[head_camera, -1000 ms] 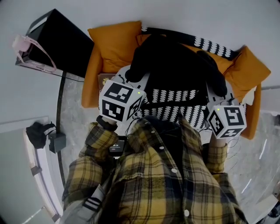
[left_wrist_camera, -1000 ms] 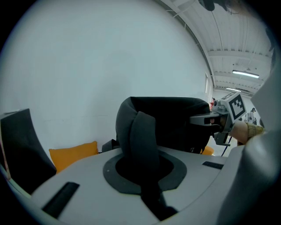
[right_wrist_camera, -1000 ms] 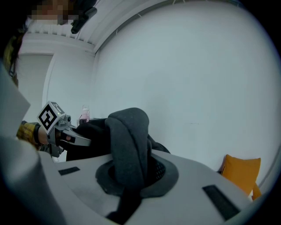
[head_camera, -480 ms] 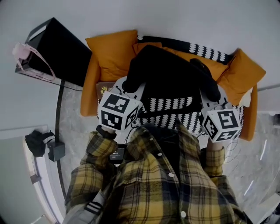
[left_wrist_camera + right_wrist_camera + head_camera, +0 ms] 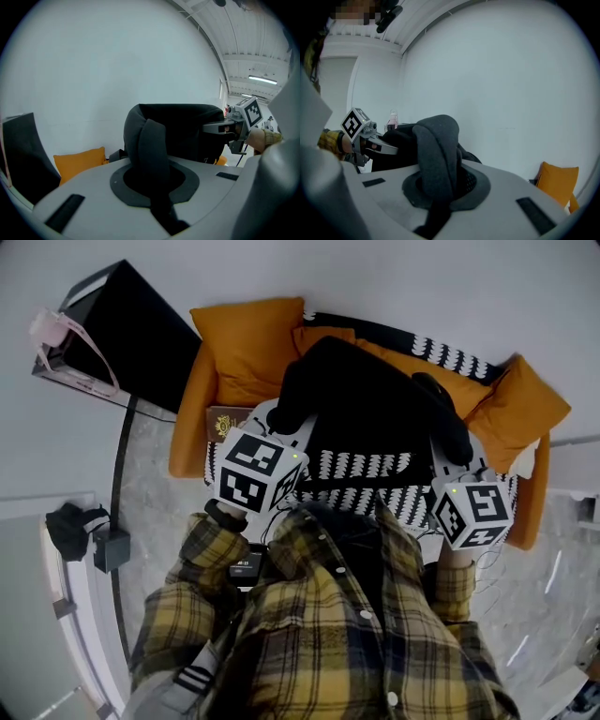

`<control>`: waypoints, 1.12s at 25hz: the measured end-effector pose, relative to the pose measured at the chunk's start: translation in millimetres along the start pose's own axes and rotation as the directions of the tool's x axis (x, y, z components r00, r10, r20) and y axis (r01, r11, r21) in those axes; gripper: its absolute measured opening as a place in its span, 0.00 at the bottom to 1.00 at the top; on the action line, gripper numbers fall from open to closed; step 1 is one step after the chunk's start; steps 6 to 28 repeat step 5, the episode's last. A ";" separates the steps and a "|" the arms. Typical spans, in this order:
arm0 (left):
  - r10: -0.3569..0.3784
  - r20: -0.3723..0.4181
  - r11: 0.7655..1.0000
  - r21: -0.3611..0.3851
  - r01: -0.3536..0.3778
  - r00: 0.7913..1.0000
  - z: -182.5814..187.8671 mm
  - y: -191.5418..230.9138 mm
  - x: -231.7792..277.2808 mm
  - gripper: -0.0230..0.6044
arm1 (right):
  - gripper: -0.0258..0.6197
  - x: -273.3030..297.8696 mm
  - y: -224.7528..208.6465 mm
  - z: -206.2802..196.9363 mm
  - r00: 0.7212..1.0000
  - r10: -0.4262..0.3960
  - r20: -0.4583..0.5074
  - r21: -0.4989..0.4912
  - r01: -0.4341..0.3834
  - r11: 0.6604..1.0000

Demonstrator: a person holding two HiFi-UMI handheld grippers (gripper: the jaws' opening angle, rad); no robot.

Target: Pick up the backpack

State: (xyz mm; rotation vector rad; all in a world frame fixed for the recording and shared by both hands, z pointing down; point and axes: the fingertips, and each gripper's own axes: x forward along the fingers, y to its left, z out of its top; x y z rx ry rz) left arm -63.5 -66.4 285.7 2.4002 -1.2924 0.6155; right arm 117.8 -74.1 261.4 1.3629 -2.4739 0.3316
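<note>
Left hand-held gripper [image 5: 153, 185] and right hand-held gripper [image 5: 435, 190] are each clamped shut on a shoulder strap [image 5: 152, 140] of the black backpack [image 5: 375, 409], which is held up over the orange sofa [image 5: 248, 338]. The lift is judged under way; next, the backpack should be raised clear, with both sides level.

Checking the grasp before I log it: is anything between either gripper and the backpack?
Nothing visible stands in the way. The jaws of the left gripper are shut on one padded strap of the backpack; those of the right gripper are shut on the other strap.
</note>
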 end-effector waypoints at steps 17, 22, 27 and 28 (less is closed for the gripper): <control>-0.010 -0.008 1.000 -0.003 0.010 1.000 -3.7 5.0 0.7 0.10 | 0.09 4.8 3.1 -2.6 1.000 -0.006 -0.008 0.005 0.006 1.000; -0.010 -0.008 1.000 -0.003 0.010 1.000 -3.7 5.0 0.7 0.10 | 0.09 4.8 3.1 -2.6 1.000 -0.006 -0.008 0.005 0.006 1.000; -0.010 -0.008 1.000 -0.003 0.010 1.000 -3.7 5.0 0.7 0.10 | 0.09 4.8 3.1 -2.6 1.000 -0.006 -0.008 0.005 0.006 1.000; -0.010 -0.008 1.000 -0.003 0.010 1.000 -3.7 5.0 0.7 0.10 | 0.09 4.8 3.1 -2.6 1.000 -0.006 -0.008 0.005 0.006 1.000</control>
